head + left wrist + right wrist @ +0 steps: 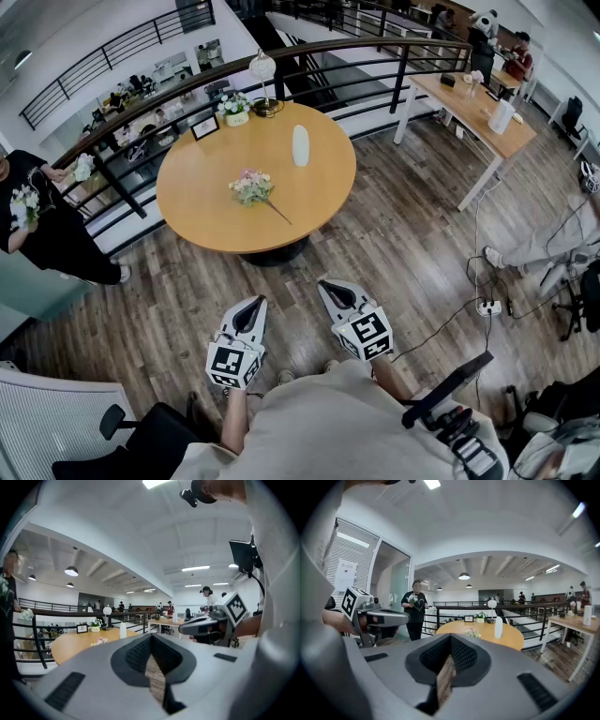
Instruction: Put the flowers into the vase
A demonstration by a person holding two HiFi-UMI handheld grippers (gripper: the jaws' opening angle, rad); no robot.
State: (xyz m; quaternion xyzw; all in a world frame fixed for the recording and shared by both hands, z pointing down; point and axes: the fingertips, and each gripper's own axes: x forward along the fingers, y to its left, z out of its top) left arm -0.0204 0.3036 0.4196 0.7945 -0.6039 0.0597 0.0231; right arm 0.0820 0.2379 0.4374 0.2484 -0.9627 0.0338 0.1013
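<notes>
Both tools are held low in front of your body, above the wooden floor (403,244) and well apart from the round bench (202,211).

- Left tool (253,309): jaws closed together, nothing between them.
- Right tool (334,292): jaws closed together, nothing between them.

The tools sit side by side, with their tips pointing toward the bench.

The flowers (251,186) lie on their side near the middle of the bench top. The blooms face your left and the stem runs toward the near right edge. The vase (300,145) is white and stands upright on the bench, beyond the flowers and to their right, apart from them.

A small potted plant (233,108), a picture frame (204,127) and a lamp (262,70) stand at the far edge of the bench. A person in black (42,230) stands left of the bench by the railing (141,122).
</notes>
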